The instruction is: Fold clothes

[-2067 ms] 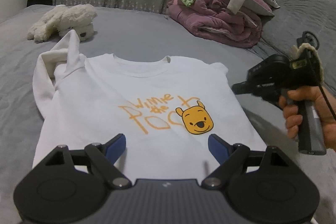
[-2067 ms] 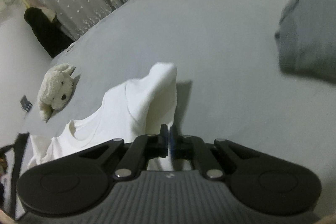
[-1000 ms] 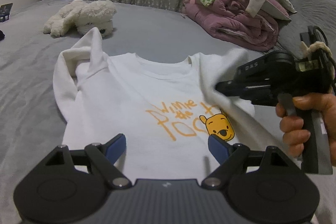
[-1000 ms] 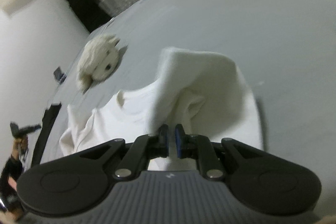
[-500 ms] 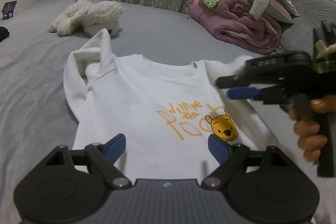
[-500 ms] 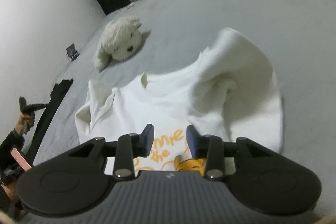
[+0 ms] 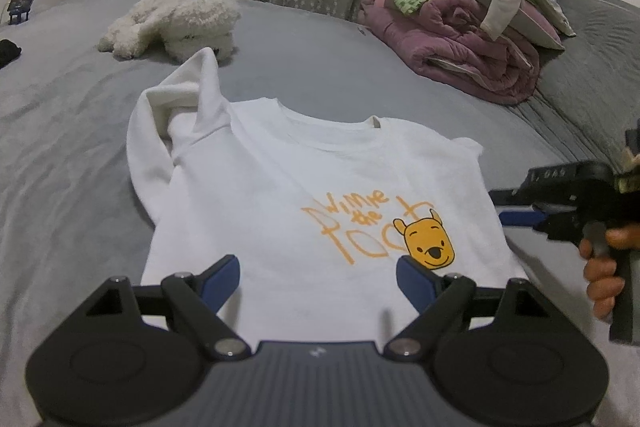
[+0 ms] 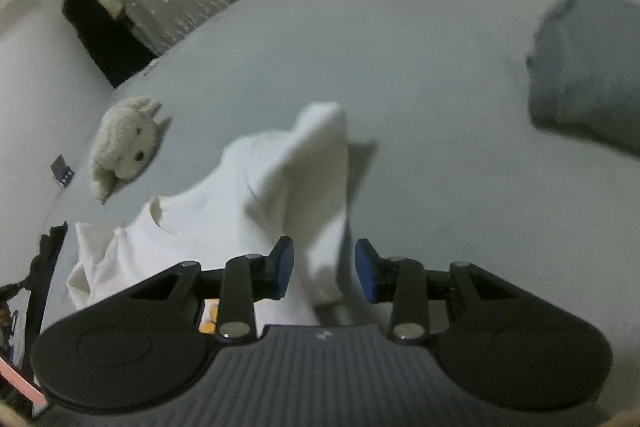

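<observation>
A white sweatshirt (image 7: 304,187) with an orange Winnie the Pooh print lies flat on the grey bed, chest up. Its left sleeve (image 7: 180,107) is folded in and stands up in a peak. My left gripper (image 7: 318,277) is open and empty, hovering over the hem. My right gripper (image 8: 324,273) is open at the shirt's right side; in the left wrist view it (image 7: 516,207) sits just right of the shirt. The right sleeve (image 8: 316,171) lies bunched up between and beyond its fingers, not gripped.
A white plush toy (image 7: 176,23) lies beyond the shirt at the left. A pile of unfolded clothes (image 7: 464,7) sits at the back right. A folded grey item (image 8: 588,67) lies on the bed to the right. Curtains hang behind.
My right gripper carried the right sleeve in over the shirt, opened and let it go, then drew back to the shirt's right edge. My left gripper stayed open over the hem.
</observation>
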`<move>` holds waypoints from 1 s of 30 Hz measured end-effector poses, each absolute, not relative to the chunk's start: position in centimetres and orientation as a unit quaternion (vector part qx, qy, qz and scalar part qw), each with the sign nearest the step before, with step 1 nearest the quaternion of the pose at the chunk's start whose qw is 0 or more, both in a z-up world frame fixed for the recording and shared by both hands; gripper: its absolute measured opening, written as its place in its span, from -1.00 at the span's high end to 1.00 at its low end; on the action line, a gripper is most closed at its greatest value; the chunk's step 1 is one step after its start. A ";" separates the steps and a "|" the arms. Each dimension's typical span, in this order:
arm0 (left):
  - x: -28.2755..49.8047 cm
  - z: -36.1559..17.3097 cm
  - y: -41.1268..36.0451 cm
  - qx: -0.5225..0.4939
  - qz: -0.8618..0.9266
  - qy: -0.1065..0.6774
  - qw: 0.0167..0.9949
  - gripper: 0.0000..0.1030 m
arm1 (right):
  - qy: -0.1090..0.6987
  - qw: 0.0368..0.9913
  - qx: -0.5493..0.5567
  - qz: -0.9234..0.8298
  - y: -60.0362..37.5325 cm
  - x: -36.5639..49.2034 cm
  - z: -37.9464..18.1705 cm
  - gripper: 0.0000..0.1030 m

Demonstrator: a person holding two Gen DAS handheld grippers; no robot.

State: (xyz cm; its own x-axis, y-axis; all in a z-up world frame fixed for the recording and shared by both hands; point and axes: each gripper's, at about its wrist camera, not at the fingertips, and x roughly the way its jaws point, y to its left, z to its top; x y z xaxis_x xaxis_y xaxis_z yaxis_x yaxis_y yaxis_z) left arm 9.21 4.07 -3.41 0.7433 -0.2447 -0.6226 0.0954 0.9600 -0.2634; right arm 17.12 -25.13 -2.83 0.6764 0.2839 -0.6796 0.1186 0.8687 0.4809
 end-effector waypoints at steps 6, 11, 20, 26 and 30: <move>9.3 -3.7 3.8 -0.106 -0.093 0.353 0.925 -0.68 | 0.420 0.876 0.229 0.053 -22.9 17.1 -4.3 0.77; 9.4 -3.9 3.7 -0.103 -0.092 0.359 0.923 -0.68 | 0.411 0.894 0.176 0.031 -22.1 17.2 -3.2 0.85; 9.2 -3.7 4.1 -0.106 -0.088 0.359 0.923 -0.68 | 0.363 0.927 0.082 -0.037 -23.1 17.2 0.5 0.86; 9.2 -3.5 4.2 -0.108 -0.089 0.359 0.923 -0.68 | 0.342 0.935 0.035 -0.083 -25.1 17.5 2.6 0.86; 9.3 -3.5 4.2 -0.110 -0.088 0.359 0.923 -0.68 | 0.329 0.937 0.007 -0.116 -26.6 18.0 3.6 0.86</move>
State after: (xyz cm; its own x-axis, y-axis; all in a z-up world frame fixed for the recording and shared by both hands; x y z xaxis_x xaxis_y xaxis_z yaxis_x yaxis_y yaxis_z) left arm 9.29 4.24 -3.51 0.7266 -0.2418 -0.6431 0.0832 0.9601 -0.2670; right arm 18.03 -26.58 3.57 0.7564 -0.2131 -0.6184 0.2223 0.9729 -0.0633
